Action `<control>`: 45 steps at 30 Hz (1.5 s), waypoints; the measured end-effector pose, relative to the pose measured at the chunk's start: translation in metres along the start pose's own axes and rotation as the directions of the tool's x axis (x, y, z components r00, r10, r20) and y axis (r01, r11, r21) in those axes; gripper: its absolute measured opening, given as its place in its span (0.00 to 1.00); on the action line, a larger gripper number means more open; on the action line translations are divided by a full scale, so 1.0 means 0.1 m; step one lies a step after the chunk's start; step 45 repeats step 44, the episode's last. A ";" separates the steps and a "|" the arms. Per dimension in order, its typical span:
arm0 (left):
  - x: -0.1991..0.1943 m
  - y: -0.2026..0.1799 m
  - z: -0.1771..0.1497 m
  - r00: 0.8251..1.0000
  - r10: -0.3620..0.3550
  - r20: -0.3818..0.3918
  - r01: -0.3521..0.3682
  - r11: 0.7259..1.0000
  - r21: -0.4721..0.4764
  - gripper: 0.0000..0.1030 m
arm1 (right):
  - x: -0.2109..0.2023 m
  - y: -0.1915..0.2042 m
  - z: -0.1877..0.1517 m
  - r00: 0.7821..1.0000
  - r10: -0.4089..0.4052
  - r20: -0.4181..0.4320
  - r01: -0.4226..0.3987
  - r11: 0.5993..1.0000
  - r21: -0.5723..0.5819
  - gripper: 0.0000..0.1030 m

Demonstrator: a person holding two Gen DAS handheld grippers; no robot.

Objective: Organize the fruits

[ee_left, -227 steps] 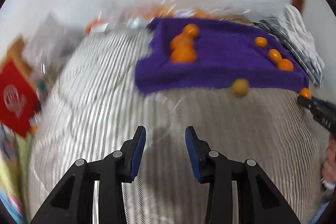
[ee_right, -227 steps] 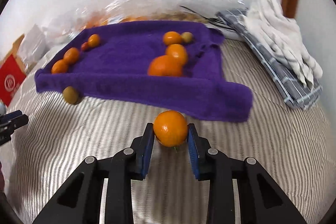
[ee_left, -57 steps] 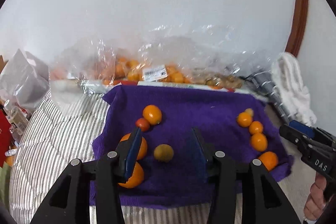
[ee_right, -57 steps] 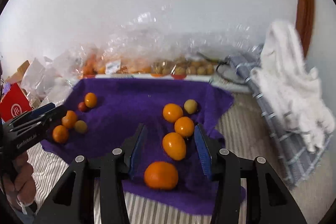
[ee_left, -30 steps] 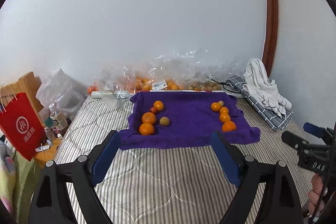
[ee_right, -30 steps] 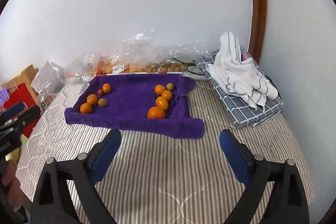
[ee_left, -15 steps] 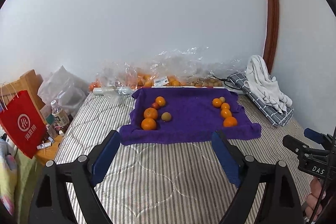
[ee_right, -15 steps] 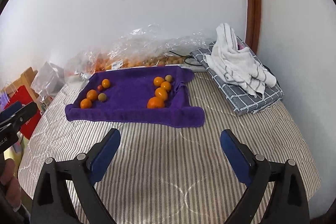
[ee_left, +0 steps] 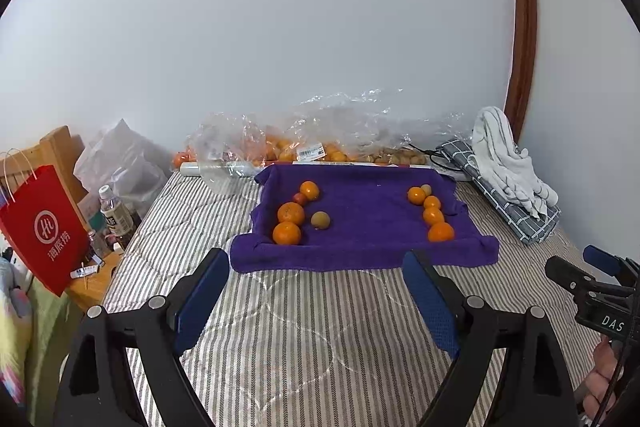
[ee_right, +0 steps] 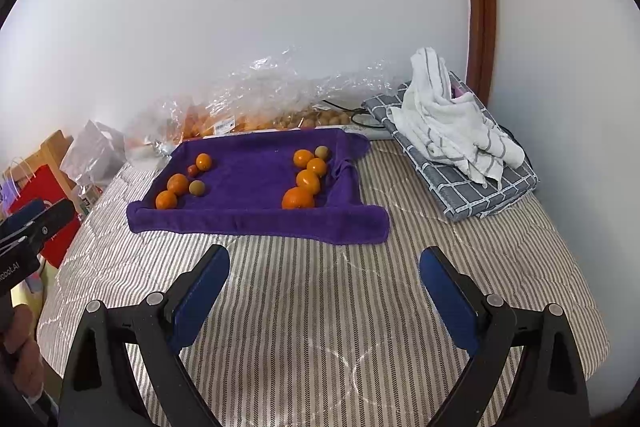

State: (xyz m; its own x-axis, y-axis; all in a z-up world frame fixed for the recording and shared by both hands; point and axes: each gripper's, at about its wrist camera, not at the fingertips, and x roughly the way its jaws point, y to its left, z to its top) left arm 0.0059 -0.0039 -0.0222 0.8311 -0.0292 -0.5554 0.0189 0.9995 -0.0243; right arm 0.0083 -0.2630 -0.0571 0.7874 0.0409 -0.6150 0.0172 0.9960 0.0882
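Note:
A purple towel point(ee_left: 360, 223) point(ee_right: 248, 183) lies on the striped bed. On its left side sit several oranges point(ee_left: 287, 233) point(ee_right: 166, 199), a small red fruit point(ee_left: 299, 198) and a greenish fruit point(ee_left: 320, 219) point(ee_right: 197, 187). On its right side a row of oranges point(ee_left: 440, 231) point(ee_right: 298, 198) ends in a small greenish fruit point(ee_left: 426, 189) point(ee_right: 321, 151). My left gripper point(ee_left: 316, 291) is wide open and empty, held back from the towel. My right gripper point(ee_right: 324, 287) is wide open and empty too; it also shows in the left wrist view point(ee_left: 588, 279).
Clear plastic bags of fruit point(ee_left: 304, 147) point(ee_right: 256, 107) lie along the wall behind the towel. A white cloth on a grey checked one point(ee_left: 508, 167) point(ee_right: 452, 135) lies at the right. A red paper bag point(ee_left: 44, 227), bottles and a wooden stand are off the bed's left edge.
Both grippers released their fruit onto the towel, opened wide and pulled back and up from it. In the last half second little has moved.

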 end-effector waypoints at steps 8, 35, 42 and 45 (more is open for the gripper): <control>0.00 0.01 0.00 1.000 0.007 0.000 -0.007 1.000 0.002 0.85 | -0.03 0.01 0.00 1.000 0.003 0.009 -0.003 1.000 -0.001 0.92; 0.03 0.05 0.02 1.000 0.000 -0.001 0.000 1.000 -0.009 0.85 | -0.05 -0.01 0.03 1.000 0.015 0.021 -0.015 1.000 -0.020 0.92; 0.03 0.05 0.04 1.000 0.007 0.002 -0.007 1.000 -0.018 0.85 | -0.05 0.00 0.05 0.999 0.018 0.026 -0.018 1.000 -0.026 0.92; 0.03 0.06 0.03 1.000 -0.004 0.001 0.004 1.000 -0.014 0.86 | -0.04 -0.01 0.05 0.999 0.023 0.024 -0.022 0.999 -0.029 0.92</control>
